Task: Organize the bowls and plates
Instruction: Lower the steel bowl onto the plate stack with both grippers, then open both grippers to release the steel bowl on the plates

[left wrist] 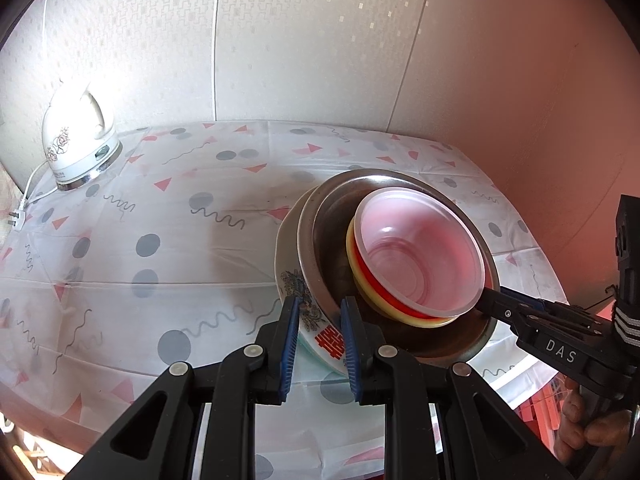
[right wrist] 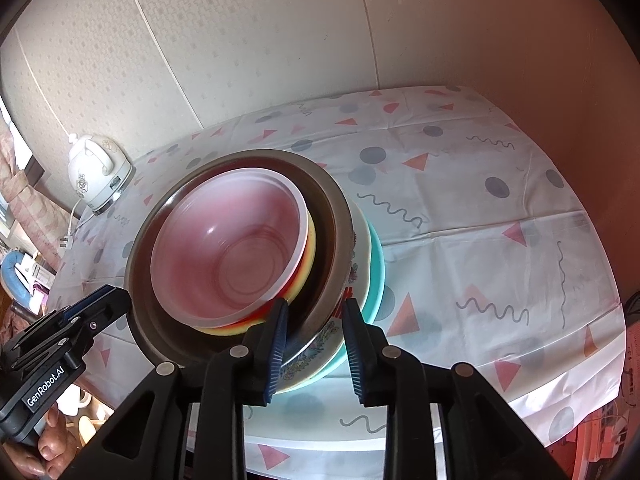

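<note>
A nested stack of dishes stands on the patterned tablecloth [left wrist: 160, 248]. A clear plastic bowl [left wrist: 420, 256] is on top, over a red and a yellow bowl, all inside a steel bowl [left wrist: 324, 236]. Under those come a white flowered bowl [left wrist: 290, 256] with a red character and a teal dish [right wrist: 376, 264]. My left gripper [left wrist: 320, 304] is shut on the near rims of the white and steel bowls. My right gripper [right wrist: 316, 306] straddles the opposite rims, one finger inside the steel bowl [right wrist: 340, 216] and one outside, with slack around them. Each gripper shows in the other's view: the right gripper [left wrist: 490, 298] and the left gripper [right wrist: 116, 300].
A white electric kettle [left wrist: 80, 136] stands at the table's far left corner, its cord and plug [left wrist: 16, 220] trailing off the edge. Papered walls [left wrist: 280, 40] close the back and a pink wall [left wrist: 540, 120] the right. A person's hand [left wrist: 588, 420] holds the right gripper.
</note>
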`<state>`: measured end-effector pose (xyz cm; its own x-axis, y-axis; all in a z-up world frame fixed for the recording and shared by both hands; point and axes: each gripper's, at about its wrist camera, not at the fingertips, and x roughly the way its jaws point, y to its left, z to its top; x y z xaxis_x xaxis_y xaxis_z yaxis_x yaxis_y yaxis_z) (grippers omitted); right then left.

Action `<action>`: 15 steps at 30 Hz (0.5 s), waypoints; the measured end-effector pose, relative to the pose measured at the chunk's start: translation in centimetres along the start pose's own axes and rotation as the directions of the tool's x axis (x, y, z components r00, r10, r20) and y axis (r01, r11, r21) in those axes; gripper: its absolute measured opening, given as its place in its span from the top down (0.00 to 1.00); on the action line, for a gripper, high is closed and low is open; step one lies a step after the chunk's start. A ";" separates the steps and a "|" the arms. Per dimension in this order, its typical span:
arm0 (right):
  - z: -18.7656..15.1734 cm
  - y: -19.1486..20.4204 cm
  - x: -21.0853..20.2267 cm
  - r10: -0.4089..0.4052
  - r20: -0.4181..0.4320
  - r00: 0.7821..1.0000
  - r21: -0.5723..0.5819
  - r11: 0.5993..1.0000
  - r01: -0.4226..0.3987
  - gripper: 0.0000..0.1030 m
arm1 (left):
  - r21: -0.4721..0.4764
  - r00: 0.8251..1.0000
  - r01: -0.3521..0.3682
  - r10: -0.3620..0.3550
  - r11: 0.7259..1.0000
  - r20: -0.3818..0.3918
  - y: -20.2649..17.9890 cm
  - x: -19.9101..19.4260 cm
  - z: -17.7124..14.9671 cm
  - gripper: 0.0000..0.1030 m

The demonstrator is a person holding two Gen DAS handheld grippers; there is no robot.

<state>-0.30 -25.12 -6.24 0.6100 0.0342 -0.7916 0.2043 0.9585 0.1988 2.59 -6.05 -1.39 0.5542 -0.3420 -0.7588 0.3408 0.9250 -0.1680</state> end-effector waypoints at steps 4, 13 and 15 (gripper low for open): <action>-0.5 0.4 -1.3 -0.043 0.062 0.997 0.003 0.999 0.043 0.69 | -0.009 0.998 -0.060 0.060 0.998 0.014 0.0 -0.2 -0.1 0.79; -1.7 1.2 -2.1 -0.096 0.102 0.990 -0.005 0.995 0.097 0.67 | -0.032 0.987 -0.139 0.141 0.990 0.072 -0.3 -1.7 -0.8 0.79; -1.9 1.4 -2.5 -0.102 0.116 0.988 -0.011 0.995 0.104 0.67 | -0.039 0.985 -0.157 0.159 0.987 0.070 -0.3 -1.8 -1.0 0.79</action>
<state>-3.00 -23.28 -5.10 0.6710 -0.0967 -0.7351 0.2584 0.9598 0.1095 0.76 -5.53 -0.58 0.6530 -0.2010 -0.7302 0.2195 0.9730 -0.0715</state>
